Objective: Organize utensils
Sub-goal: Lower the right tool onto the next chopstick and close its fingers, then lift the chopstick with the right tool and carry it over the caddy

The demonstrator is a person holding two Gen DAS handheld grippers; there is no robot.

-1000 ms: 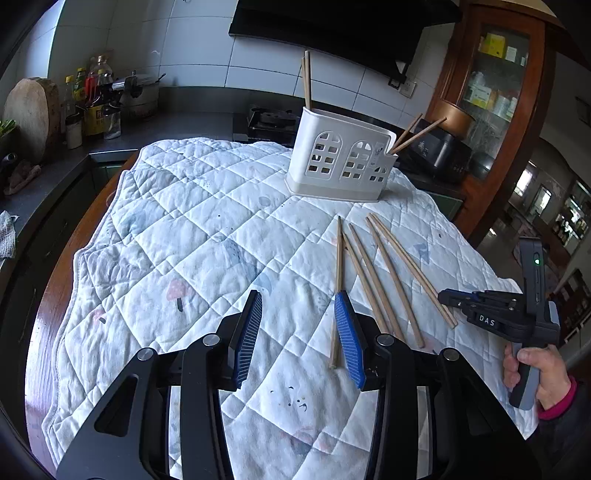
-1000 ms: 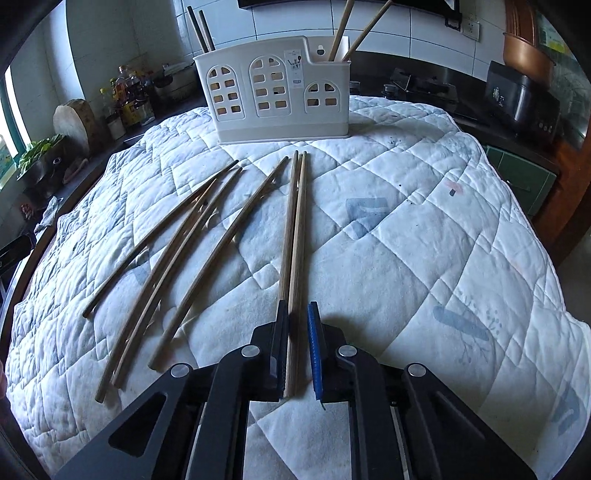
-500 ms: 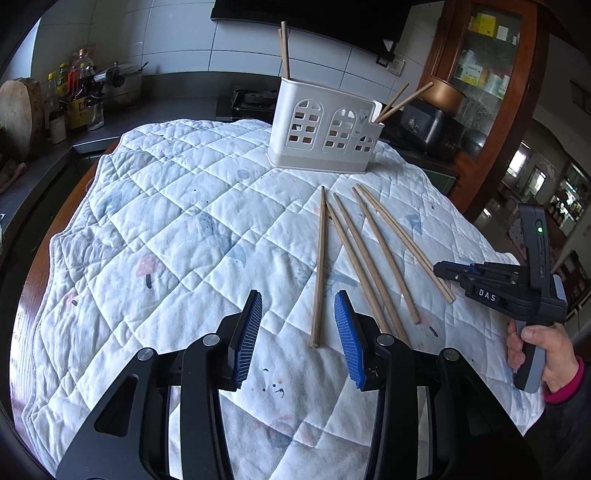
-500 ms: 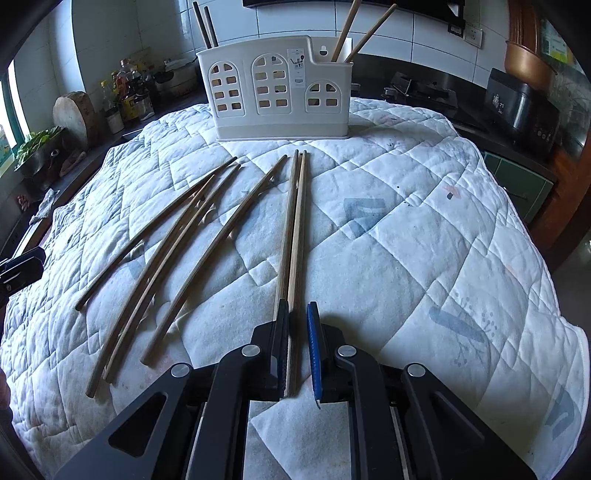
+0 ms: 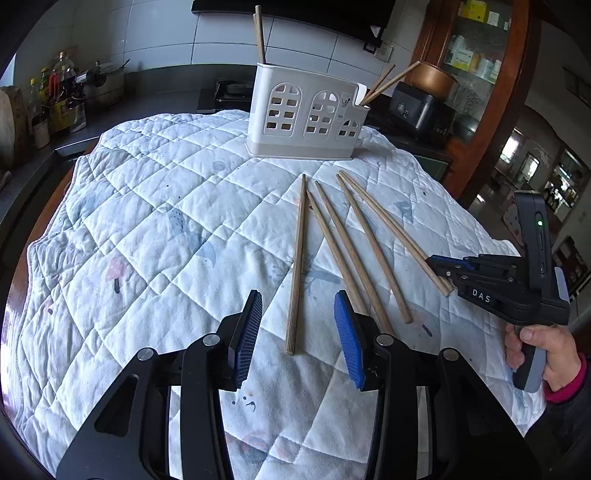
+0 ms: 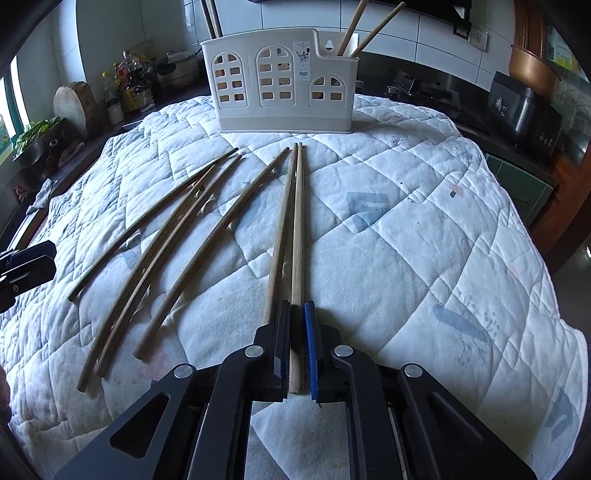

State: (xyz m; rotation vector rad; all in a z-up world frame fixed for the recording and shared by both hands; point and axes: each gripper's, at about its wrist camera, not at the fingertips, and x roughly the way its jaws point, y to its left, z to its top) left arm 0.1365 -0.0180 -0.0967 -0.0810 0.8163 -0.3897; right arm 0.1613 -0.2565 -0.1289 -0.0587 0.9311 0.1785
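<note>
two chopsticks stand in the holder's end compartment; right gripper clamps one chopstick, left gripper half-open.

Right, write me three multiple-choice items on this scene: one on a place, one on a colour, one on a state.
1. Where does the white holder stand?
A. On the quilted cloth, beyond the loose chopsticks
B. On the dark counter
C. On the floor

2. What colour are the left gripper pads?
A. Red
B. Green
C. Blue

3. What state is the right gripper in?
A. Wide open over bare cloth
B. Shut on a chopstick
C. Shut on the holder's rim

Key: 1 A, its base sits on the cloth past the chopstick tips. 2 C, both ribbed pads show blue. 3 B, the chopstick lies pinched between its pads.
</note>
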